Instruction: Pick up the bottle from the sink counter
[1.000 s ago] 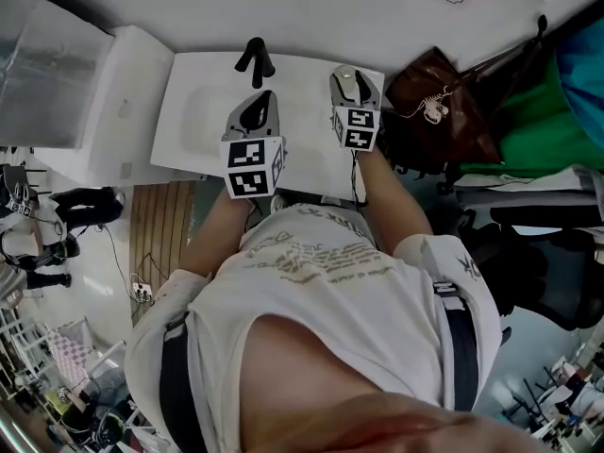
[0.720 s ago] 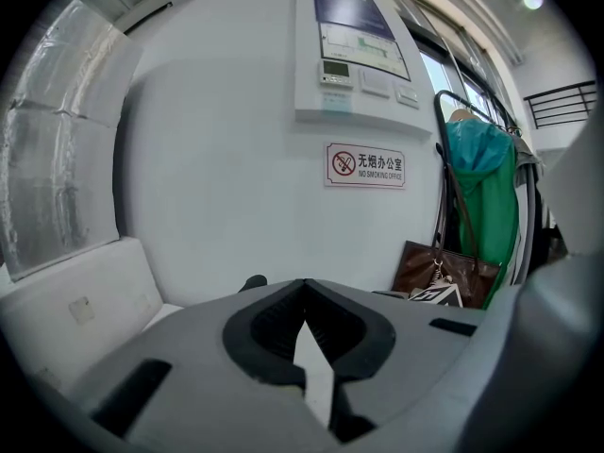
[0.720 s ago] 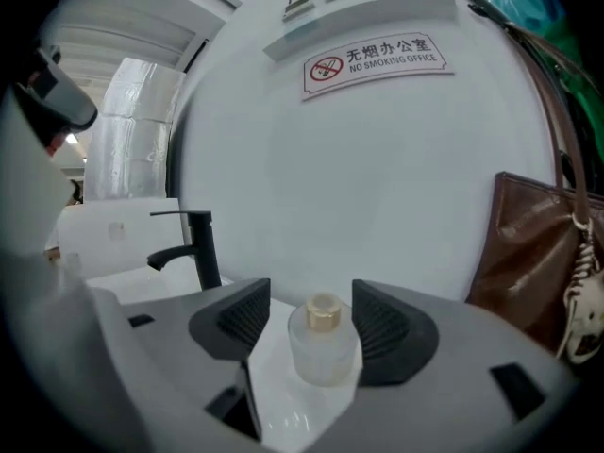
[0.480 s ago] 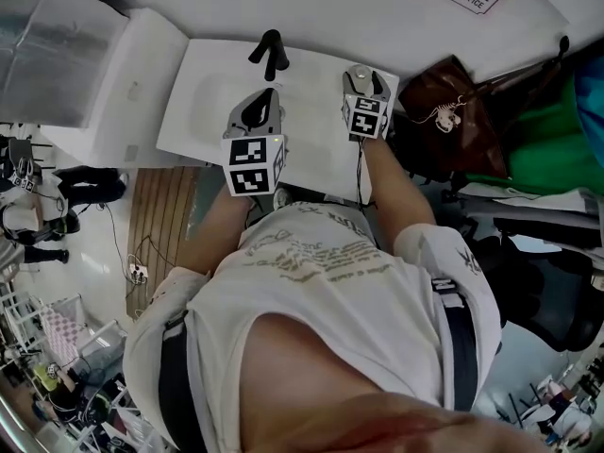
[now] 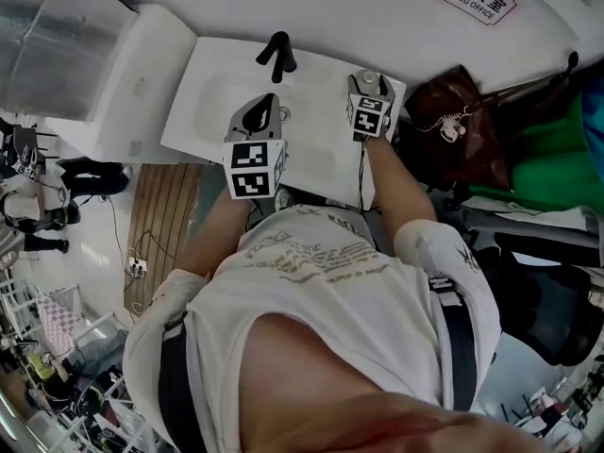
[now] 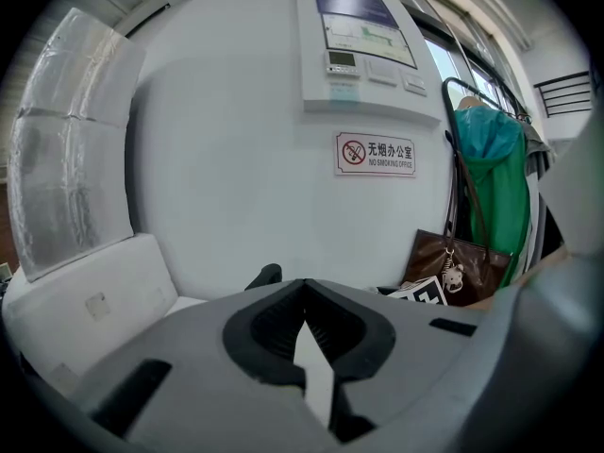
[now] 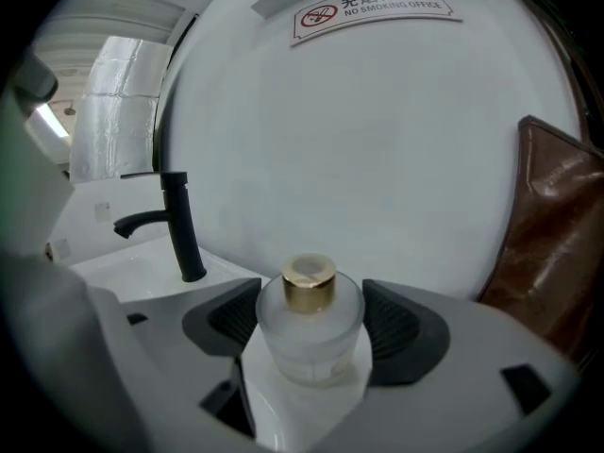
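Observation:
A frosted glass bottle (image 7: 310,338) with a gold cap stands upright on the white sink counter (image 5: 316,163), near its back right corner. My right gripper (image 7: 310,321) is level with it, one ribbed pad on each side. Its jaws are opening, and a narrow gap shows between the pads (image 7: 398,327) and the glass. In the head view the right gripper (image 5: 370,85) reaches over that corner, with the bottle (image 5: 367,79) just showing between its fingers. My left gripper (image 5: 263,109) hovers over the basin, jaws shut and empty, tips meeting (image 6: 304,286).
A black faucet (image 5: 276,55) (image 7: 179,225) rises at the back of the basin, left of the bottle. A brown leather bag (image 5: 453,125) (image 7: 557,253) hangs right beside the counter, with a green garment (image 5: 557,130) beyond it. The white wall stands just behind the bottle.
My right gripper has reached a little farther toward the counter's back right corner, and its jaws have spread. The left gripper has stayed over the basin.

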Motion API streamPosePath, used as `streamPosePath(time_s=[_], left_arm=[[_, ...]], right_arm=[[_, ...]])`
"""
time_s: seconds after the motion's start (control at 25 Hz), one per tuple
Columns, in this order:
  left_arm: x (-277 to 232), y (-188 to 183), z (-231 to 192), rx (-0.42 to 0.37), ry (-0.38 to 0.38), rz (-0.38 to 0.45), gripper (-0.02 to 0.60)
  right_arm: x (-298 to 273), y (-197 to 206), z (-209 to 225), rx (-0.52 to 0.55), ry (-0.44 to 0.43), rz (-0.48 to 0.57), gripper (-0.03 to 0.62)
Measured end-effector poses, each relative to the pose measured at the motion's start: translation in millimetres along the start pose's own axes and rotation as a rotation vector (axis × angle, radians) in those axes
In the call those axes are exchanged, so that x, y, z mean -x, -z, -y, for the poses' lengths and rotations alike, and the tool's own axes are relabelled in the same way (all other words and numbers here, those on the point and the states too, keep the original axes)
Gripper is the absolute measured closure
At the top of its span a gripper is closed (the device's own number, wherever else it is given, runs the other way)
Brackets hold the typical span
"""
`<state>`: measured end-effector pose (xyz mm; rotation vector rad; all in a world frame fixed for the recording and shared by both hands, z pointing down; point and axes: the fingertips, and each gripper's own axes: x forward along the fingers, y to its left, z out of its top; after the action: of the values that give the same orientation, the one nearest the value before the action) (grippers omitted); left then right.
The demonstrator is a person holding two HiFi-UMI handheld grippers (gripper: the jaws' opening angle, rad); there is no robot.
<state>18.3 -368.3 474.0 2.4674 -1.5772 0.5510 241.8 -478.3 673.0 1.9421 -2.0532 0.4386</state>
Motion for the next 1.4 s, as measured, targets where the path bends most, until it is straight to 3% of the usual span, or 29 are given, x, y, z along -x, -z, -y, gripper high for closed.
streamPosePath(time_s=[0.68,1.0,1.4], left_arm=[[-0.9,4.6,-14.3,0.014,-0.037,-0.014,0.56],[-3.7,2.6,-17.5,0.016,-0.027,-0.008,0.56],[-9.9,-7.6,-8.6,0.019,0.024,0.024,0.56]], right_arm=[[-22.5,11.8,3.2,0.015,0.045,-0.016,0.286],[-23.0,15.0,0.4,-0.012,-0.014,-0.114,0.278],[0.4,-38.6,-9.5,-0.007,-0.06,-0.033,0.278]])
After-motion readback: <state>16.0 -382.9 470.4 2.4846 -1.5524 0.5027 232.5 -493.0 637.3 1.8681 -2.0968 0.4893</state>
